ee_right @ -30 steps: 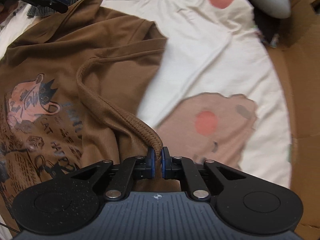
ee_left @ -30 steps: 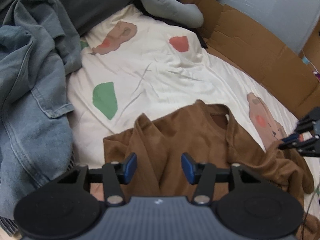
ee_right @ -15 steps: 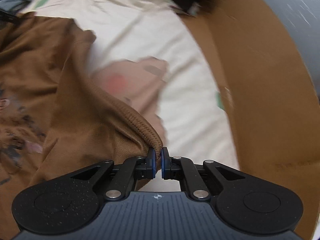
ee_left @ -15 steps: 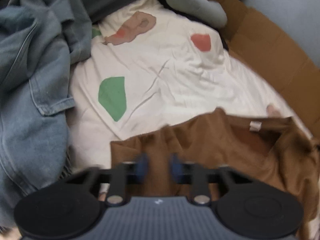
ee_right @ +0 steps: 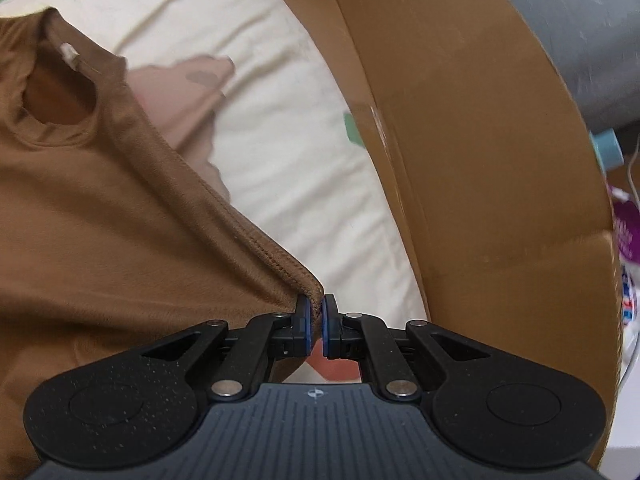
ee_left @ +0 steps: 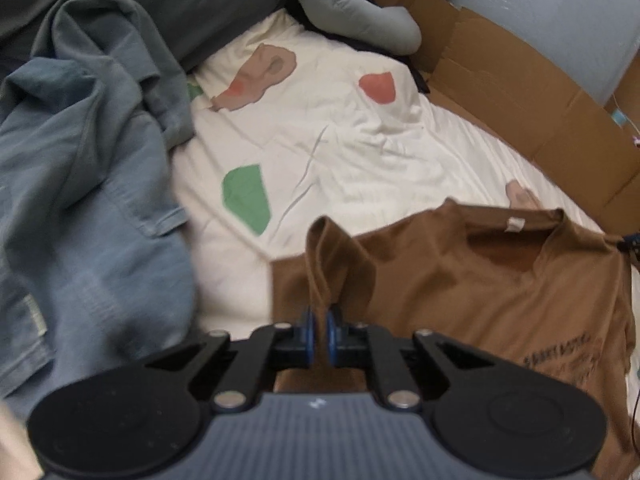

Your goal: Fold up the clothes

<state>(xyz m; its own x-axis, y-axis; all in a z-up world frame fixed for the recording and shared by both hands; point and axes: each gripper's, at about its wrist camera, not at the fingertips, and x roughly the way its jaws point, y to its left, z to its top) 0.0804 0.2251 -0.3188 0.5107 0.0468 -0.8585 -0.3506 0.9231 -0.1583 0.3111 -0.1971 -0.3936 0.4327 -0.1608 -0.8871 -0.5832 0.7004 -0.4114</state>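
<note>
A brown T-shirt (ee_left: 480,280) with dark print lies on the white patterned bed sheet (ee_left: 340,152), its collar and white label (ee_left: 515,224) facing up. My left gripper (ee_left: 319,320) is closing its jaws on a raised fold at the shirt's left shoulder, and the blue pads press on the cloth. In the right wrist view the shirt (ee_right: 120,220) stretches away to the left. My right gripper (ee_right: 314,308) is shut on the stitched hem of its sleeve, pulled taut towards the cardboard (ee_right: 460,140).
A heap of blue-grey denim clothes (ee_left: 80,200) covers the left of the bed. A grey cushion (ee_left: 352,12) lies at the far end. Flattened cardboard (ee_left: 520,92) lines the right side against a grey wall. Purple packaging (ee_right: 628,236) and a cable sit beyond it.
The left jaws went from wide open to pinched on a fold of the shirt and lifted it. The right gripper pulled the sleeve rightwards, and the shirt spread out with its collar opened.
</note>
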